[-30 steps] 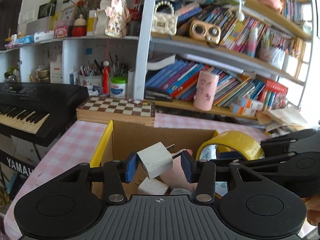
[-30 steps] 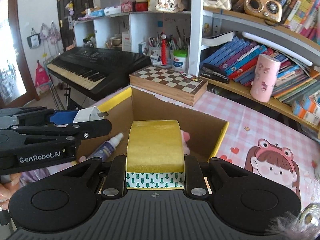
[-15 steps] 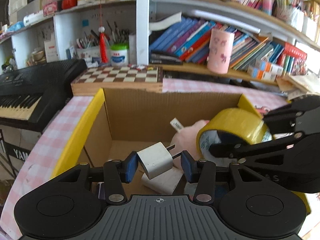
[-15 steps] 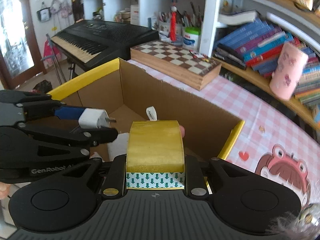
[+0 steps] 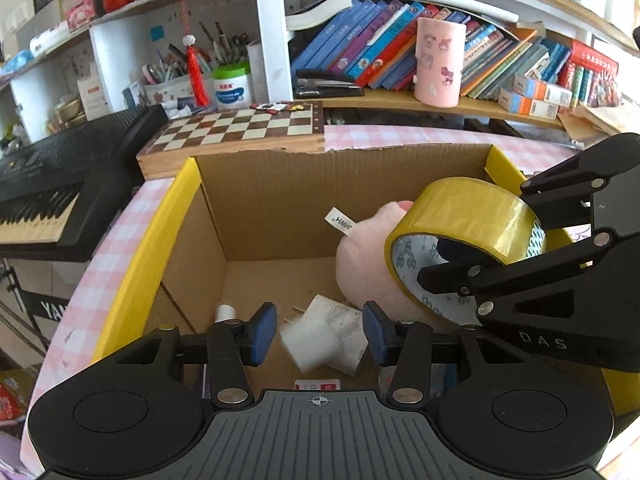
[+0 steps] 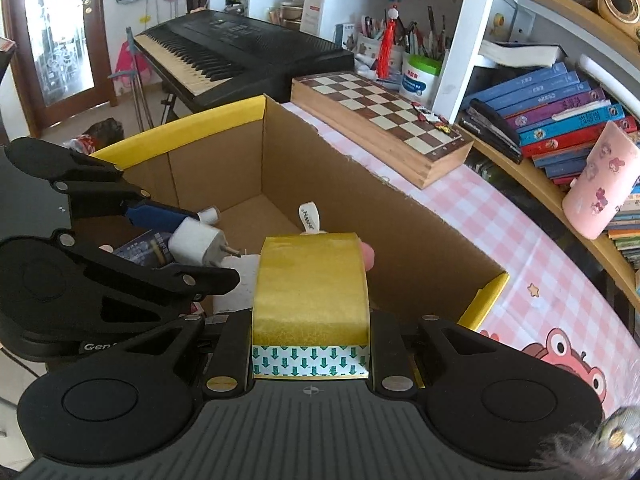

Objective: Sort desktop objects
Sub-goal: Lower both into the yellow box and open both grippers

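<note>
The left tool (image 5: 319, 334) hangs over the open cardboard box (image 5: 276, 200), its blue pads spread apart. Between them a white charger plug (image 5: 308, 340) shows as a motion-blurred shape touching neither pad; in the right wrist view the same plug (image 6: 196, 246) sits just beside the blue pad with its prongs pointing toward the tape, and whether it touches that pad cannot be told. Under it on the box floor lies a second, scuffed white block (image 5: 344, 330).

The right tool (image 6: 310, 344) is pressed onto a roll of yellow tape (image 6: 310, 292) and holds it above the right half of the box. The roll's white inner liner carries rows of green arrows. Seen from the left wrist, the tape (image 5: 460, 220) stands on edge in front of a pink plush toy (image 5: 360, 264) whose white tag (image 5: 340, 222) bears small print that I cannot read with certainty.

A small white-capped bottle (image 5: 225, 312) lies in the box's left corner. On the left tool's body "Gen" is readable in the right wrist view; "DAS" shows on the right tool's body in the left wrist view. The box stands on a pink checked surface (image 6: 500, 216) beside a chessboard case (image 6: 380, 108). A black keyboard (image 5: 48, 184) is marked "YA…" on its stand.
</note>
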### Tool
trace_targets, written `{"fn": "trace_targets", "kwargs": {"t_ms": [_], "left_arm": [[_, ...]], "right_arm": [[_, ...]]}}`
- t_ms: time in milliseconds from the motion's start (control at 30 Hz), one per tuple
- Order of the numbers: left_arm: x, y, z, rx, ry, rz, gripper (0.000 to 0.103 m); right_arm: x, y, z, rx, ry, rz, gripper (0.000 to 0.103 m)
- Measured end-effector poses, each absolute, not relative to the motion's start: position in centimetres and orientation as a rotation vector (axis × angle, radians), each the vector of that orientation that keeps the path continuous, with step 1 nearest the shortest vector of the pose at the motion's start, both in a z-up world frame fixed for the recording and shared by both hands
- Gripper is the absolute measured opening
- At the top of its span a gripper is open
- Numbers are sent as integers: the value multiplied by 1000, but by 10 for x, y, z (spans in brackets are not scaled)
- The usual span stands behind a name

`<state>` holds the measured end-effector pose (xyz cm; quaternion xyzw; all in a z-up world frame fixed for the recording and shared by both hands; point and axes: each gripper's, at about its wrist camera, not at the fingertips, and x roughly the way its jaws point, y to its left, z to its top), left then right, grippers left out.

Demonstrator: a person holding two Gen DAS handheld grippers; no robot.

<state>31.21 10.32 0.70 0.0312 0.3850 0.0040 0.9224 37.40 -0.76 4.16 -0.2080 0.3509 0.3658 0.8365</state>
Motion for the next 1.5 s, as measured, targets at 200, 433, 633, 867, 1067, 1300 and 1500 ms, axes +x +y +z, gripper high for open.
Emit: {"fn": "trace_targets", "kwargs": {"t_ms": [200, 433, 633, 867, 1067, 1300, 1500], "left_arm": [[305, 106, 12, 102, 742, 66, 81], [292, 117, 29, 41, 645, 78, 89], [274, 130, 36, -85, 580, 98, 93], [263, 131, 35, -113, 573, 85, 94], [256, 131, 37, -114, 559, 73, 94], [248, 128, 44, -91, 533, 22, 94], [232, 122, 52, -70, 499, -29, 94]], "right_arm": [[374, -8, 40, -439, 745, 774, 18], [381, -7, 46, -427, 727, 763, 18], [391, 5, 52, -414, 716, 768, 20], [395, 16, 50, -441, 732, 766, 30], [385, 10, 53, -415, 718, 722, 53], [372, -8, 68, -335, 688, 674, 66], [348, -26, 78, -278, 665, 596, 68]]}}
